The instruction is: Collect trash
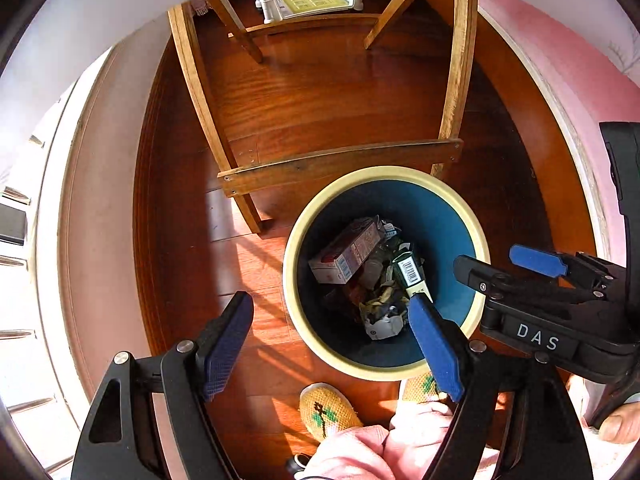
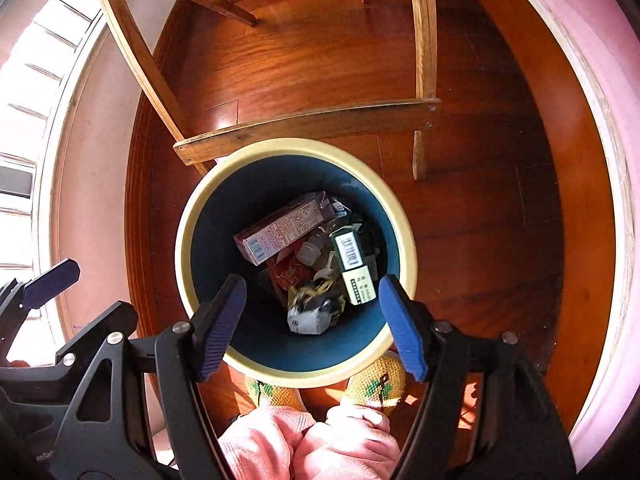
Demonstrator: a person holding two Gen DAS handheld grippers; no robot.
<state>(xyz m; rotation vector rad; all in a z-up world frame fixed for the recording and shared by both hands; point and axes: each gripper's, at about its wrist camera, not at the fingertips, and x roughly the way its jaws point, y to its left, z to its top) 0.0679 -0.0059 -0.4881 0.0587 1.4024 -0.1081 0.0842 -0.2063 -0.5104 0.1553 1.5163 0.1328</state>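
Both grippers, left gripper (image 1: 332, 344) and right gripper (image 2: 312, 322), hang wide-jawed, empty, over the bin (image 2: 200, 208); trash (image 2: 308, 264) lies inside. Green carton (image 2: 352, 260) at three o'clock. Best retreat straight up, clear of rim.

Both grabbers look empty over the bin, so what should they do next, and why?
Probably lift both away to look for more trash. The left gripper and the right gripper are open with nothing between their jaws, and the boxes and wrappers already lie inside the trash bin.
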